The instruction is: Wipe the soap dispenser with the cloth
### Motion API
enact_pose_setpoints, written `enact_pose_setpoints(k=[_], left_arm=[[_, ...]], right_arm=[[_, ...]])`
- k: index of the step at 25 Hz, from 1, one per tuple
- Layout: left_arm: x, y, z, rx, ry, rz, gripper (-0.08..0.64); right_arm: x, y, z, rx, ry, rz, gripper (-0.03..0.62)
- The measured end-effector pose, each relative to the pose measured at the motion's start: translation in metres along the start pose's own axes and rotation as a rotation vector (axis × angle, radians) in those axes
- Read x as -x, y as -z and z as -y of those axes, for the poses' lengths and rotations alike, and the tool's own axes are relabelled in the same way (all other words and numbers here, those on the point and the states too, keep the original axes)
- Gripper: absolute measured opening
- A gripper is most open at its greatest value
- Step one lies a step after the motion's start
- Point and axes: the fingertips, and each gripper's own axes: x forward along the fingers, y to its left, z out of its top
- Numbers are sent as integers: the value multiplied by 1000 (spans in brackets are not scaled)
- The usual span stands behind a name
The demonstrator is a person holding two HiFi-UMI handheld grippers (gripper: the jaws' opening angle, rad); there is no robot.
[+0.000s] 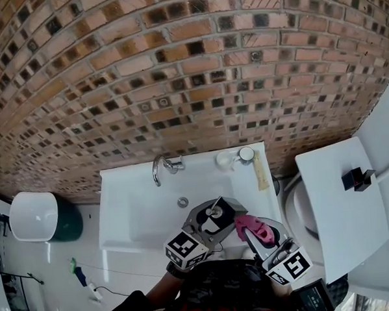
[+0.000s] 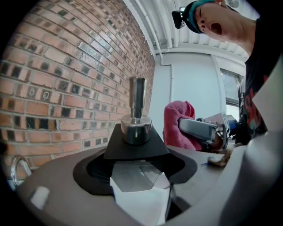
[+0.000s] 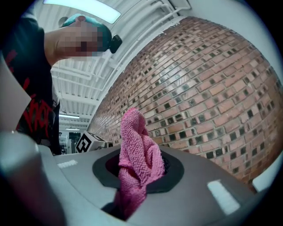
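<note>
The soap dispenser (image 1: 217, 213), a clear bottle with a black cap and chrome pump, hangs above the front of the sink with my left gripper (image 1: 213, 221) shut on it. In the left gripper view the dispenser (image 2: 136, 128) stands upright between the jaws, its clear body (image 2: 140, 187) low in the frame. My right gripper (image 1: 254, 233) is shut on a pink cloth (image 1: 245, 225), just right of the dispenser and apart from it. The cloth (image 3: 137, 161) sticks up bunched from the right jaws. From the left gripper view the cloth (image 2: 176, 126) shows beside the pump.
A white sink (image 1: 122, 207) with a chrome faucet (image 1: 161, 167) lies below against a brick wall (image 1: 190, 74). A white cup (image 1: 224, 160) and a wooden-handled thing (image 1: 260, 174) sit on its back ledge. A toilet cistern (image 1: 343, 202) stands right, a white bin (image 1: 34, 216) left.
</note>
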Motion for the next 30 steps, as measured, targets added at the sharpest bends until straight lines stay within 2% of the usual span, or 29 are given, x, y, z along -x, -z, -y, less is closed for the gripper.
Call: enact_pose_setpoints(k=[4, 7, 10, 12, 16, 20, 23, 26, 30], left_arm=[[7, -19, 16, -8, 59, 63, 311], [18, -48, 25, 11, 104, 158, 311], [30, -79, 24, 37, 117, 255, 311], [34, -92, 24, 32, 117, 287, 311], [39, -99, 24, 8, 112, 297, 310], [42, -97, 24, 15, 121, 303, 310], [38, -88, 25, -71, 87, 248, 310], [32, -75, 29, -150, 64, 185, 310], [27, -59, 34, -162, 107, 149, 310]], right_arm=[[3, 7, 5, 21, 29, -13, 80], [7, 8, 6, 31, 31, -2, 80], [8, 15, 0, 47, 16, -15, 80], [8, 22, -3, 38, 7, -26, 80], [13, 39, 12, -17, 63, -57, 81], [27, 55, 46, -70, 183, -110, 80], [38, 48, 61, -87, 229, -95, 80], [40, 33, 63, -77, 227, -64, 81], [34, 4, 57, -88, 167, 9, 81]])
